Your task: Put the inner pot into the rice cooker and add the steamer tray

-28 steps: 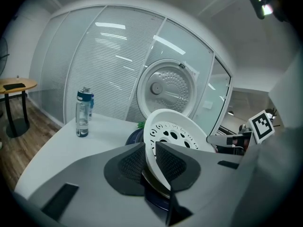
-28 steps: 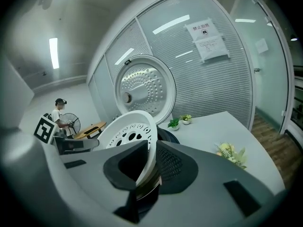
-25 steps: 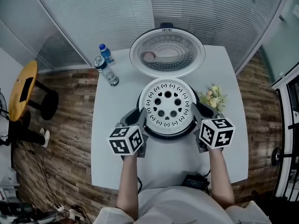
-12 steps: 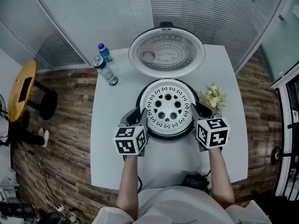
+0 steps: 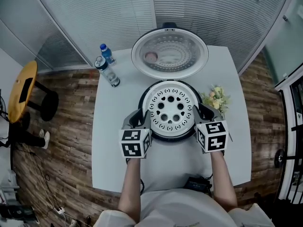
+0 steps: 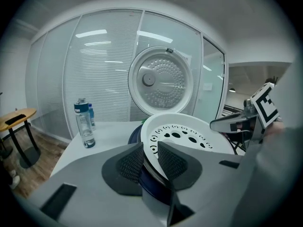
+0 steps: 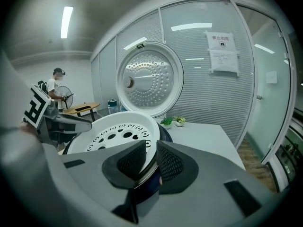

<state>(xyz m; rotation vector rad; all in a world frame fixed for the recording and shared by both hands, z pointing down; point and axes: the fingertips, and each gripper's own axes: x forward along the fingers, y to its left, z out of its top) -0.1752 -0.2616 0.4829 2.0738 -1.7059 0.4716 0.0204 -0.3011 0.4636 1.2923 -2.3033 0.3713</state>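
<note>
The white perforated steamer tray (image 5: 170,109) sits level in the dark rice cooker (image 5: 143,98), whose round lid (image 5: 169,53) stands open behind. The inner pot is hidden under the tray. My left gripper (image 5: 142,119) is at the tray's left rim, my right gripper (image 5: 201,113) at its right rim. In the left gripper view the tray (image 6: 184,136) has its rim running between the left gripper's (image 6: 150,161) jaws, with a small gap at the pads. In the right gripper view it is the same: the tray's (image 7: 113,134) rim lies loosely between the right gripper's (image 7: 152,161) jaws.
Two water bottles (image 5: 108,72) stand at the table's back left. A small flower plant (image 5: 215,98) sits just right of the cooker, close to my right gripper. A black device (image 5: 199,184) lies at the front edge. A yellow stool (image 5: 23,91) stands left of the table.
The tray has settled slightly lower into the cooker. Both marker cubes have rolled toward upright, and the hands have stayed at the rim.
</note>
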